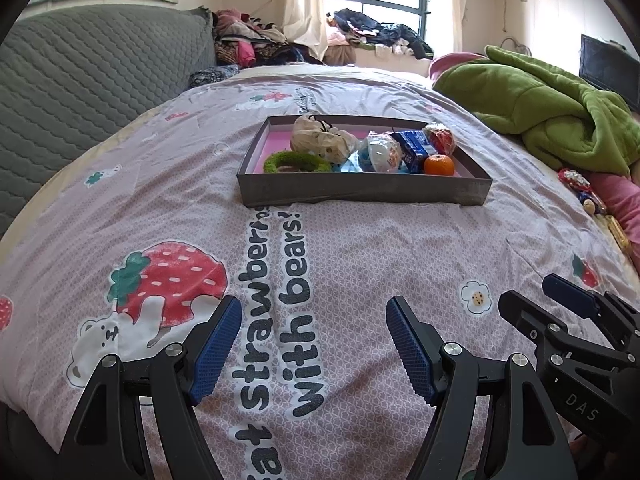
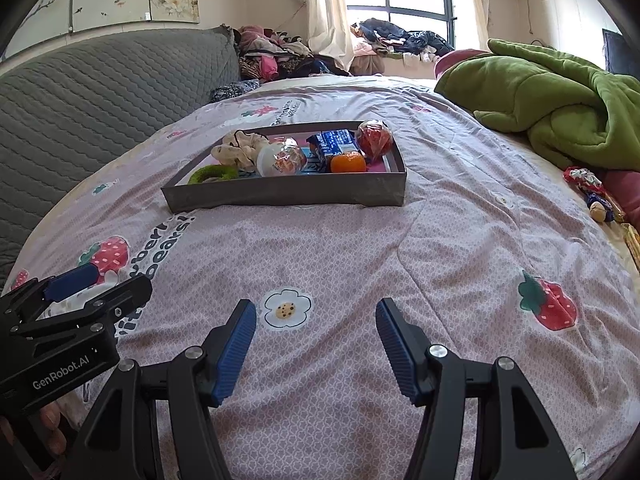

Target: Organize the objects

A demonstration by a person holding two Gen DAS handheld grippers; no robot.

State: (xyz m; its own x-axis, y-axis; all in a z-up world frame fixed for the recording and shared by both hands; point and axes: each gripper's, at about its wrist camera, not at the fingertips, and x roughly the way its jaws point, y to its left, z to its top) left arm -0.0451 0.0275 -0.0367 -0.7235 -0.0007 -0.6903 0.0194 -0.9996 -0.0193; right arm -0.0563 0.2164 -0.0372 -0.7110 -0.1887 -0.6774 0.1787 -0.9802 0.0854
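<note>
Tray (image 1: 362,193) of grey card with a pink floor sits on the bed, out ahead of both my tools and well apart from them. Everything I can see to sort lies inside it: a green scrunchie (image 1: 297,161) at the near left, a cream scrunchie (image 1: 320,138) behind it, a clear capsule toy (image 1: 382,152) in the middle, a blue snack packet (image 1: 414,148) beside that, a small orange (image 1: 439,165) at the near right corner, and a red wrapped ball (image 1: 440,138) at the far right corner. The orange touches the blue packet.

My left tool (image 1: 314,344) hangs above the strawberry-and-bear quilt (image 1: 360,264) with its blue pads spread wide and nothing between them. My right tool (image 2: 316,340) is likewise wide open and bare, over the quilt's flower print. The two tools sit side by side, near each other.

A green blanket (image 2: 560,96) is heaped at the right of the bed, and a few wrapped sweets (image 2: 588,188) lie near it, outside the tray.
</note>
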